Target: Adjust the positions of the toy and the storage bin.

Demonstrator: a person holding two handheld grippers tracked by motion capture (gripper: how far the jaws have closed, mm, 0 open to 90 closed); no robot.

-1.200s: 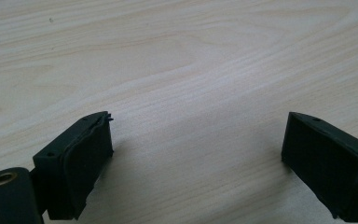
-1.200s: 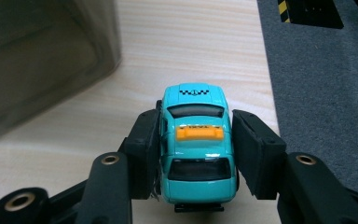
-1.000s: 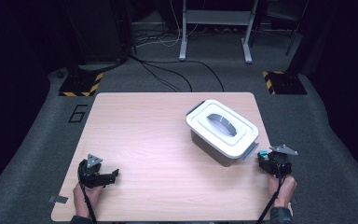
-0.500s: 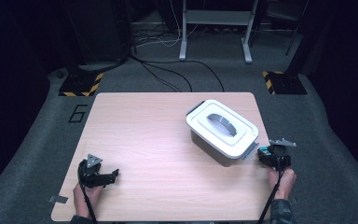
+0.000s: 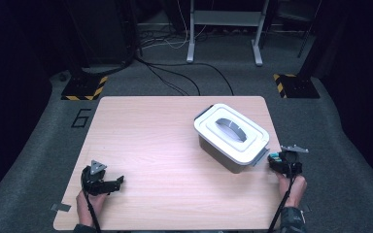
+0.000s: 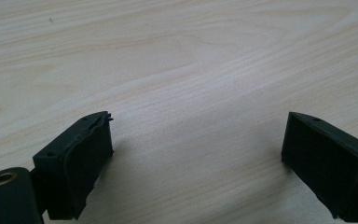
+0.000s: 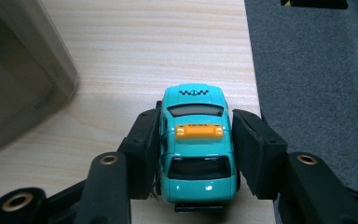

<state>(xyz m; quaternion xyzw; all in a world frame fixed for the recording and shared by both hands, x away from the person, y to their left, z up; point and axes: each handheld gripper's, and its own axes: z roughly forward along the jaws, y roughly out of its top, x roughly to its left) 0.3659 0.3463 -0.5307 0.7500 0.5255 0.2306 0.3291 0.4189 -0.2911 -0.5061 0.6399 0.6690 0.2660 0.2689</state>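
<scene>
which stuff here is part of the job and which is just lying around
In the job:
- toy taxi, between the right gripper jaws at the table's right edge
- lidded box beside it

Lying about:
- left gripper, open over bare table
- cables on the floor
- striped stand bases

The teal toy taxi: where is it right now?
In the right gripper view the teal toy taxi sits between the right tongs at the table's right edge, beside the lidded box.

Bright overhead light falls on the table [image 5: 165,145], dark surroundings; close views are sharp, with soft shadows.
</scene>
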